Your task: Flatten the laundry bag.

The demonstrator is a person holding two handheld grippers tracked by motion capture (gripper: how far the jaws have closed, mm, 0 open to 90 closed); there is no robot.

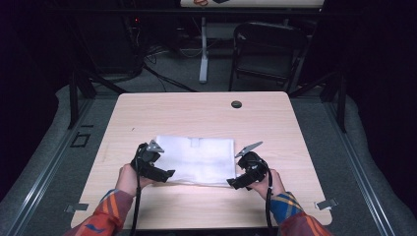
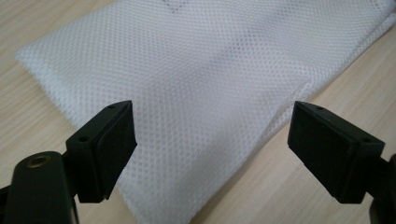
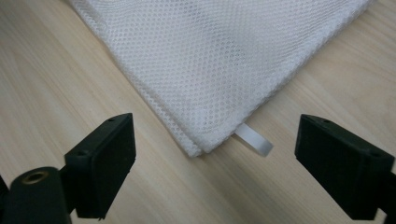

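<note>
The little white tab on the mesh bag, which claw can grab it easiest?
The right claw. The tab at the mesh bag corner lies between its open jaws. The left claw, also open, faces another corner.

Folding chair (image 1: 268, 49) behind table (image 1: 275, 118).

The bench (image 1: 147, 113) is pale wood with a fine lengthwise grain and one small dark round spot (image 1: 236, 104) near its far edge. The folded cloth (image 1: 196, 160) is white, a mesh of tiny even holes, with a plain white loop tab (image 3: 254, 140) at one corner. Both grippers, left gripper (image 1: 169, 173) and right gripper (image 1: 230, 182), are black with matte black fingers (image 2: 114, 140). The person's sleeves (image 1: 105, 216) are plaid in orange, red, blue and yellow. The floor (image 1: 59, 147) is grey.
</note>
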